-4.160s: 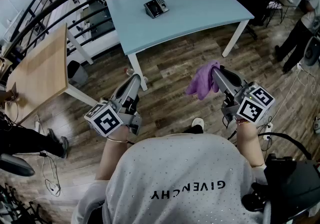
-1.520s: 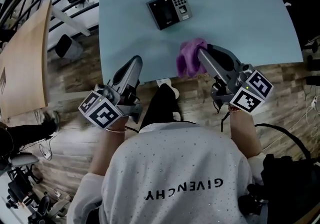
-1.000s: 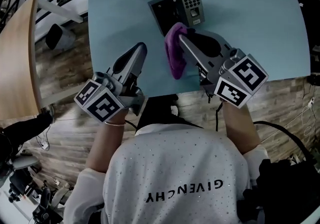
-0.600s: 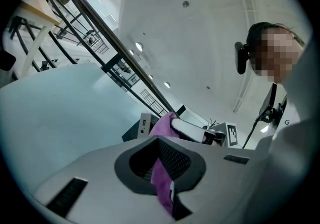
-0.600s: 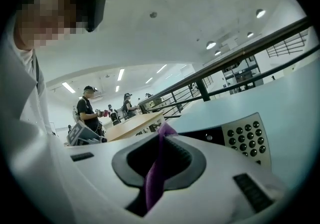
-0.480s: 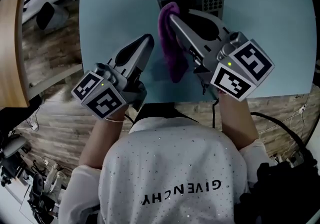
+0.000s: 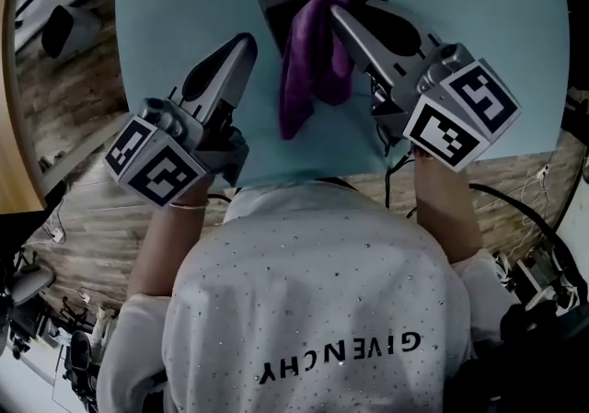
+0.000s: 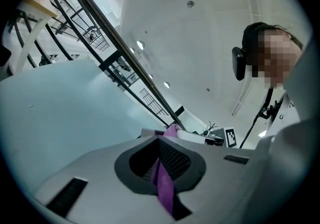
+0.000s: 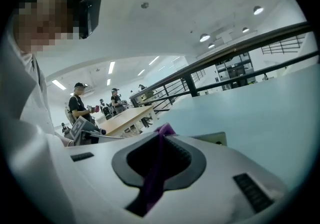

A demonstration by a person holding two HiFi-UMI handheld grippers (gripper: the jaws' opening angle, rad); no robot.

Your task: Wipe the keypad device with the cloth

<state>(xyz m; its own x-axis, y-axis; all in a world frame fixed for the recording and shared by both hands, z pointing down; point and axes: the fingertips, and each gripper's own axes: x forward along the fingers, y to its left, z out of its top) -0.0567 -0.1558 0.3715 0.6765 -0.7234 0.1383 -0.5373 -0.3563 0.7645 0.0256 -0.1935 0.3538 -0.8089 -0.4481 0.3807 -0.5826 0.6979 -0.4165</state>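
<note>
Pale blue table [image 7: 156, 16] fills my feed: left gripper [image 7: 245, 41] hovers with jaws clenched, just left of the purple cloth [image 7: 308, 52], which drapes over the keypad device [image 7: 274, 11] while gripped by my right gripper [image 7: 336, 12].

Wide-angle look along the left gripper [image 8: 159, 139]. Its 2 grey jaws fill the lower half, drawn together around a dark ribbed hollow. A thin purple strip runs down the slit between them; whether it is pinched there cannot be told. Just past the jaw tips a tuft of the purple cloth [image 8: 172, 129] pokes up. A pale blue table [image 8: 60, 103] spreads to the left, with a dark railing [image 8: 115, 53] crossing behind it. At the right edge is a person [image 8: 295, 133] in a white shirt and dark headset [image 8: 239, 63]. Beside the tuft sits 1 small black-and-white square marker [image 8: 230, 136].
</note>
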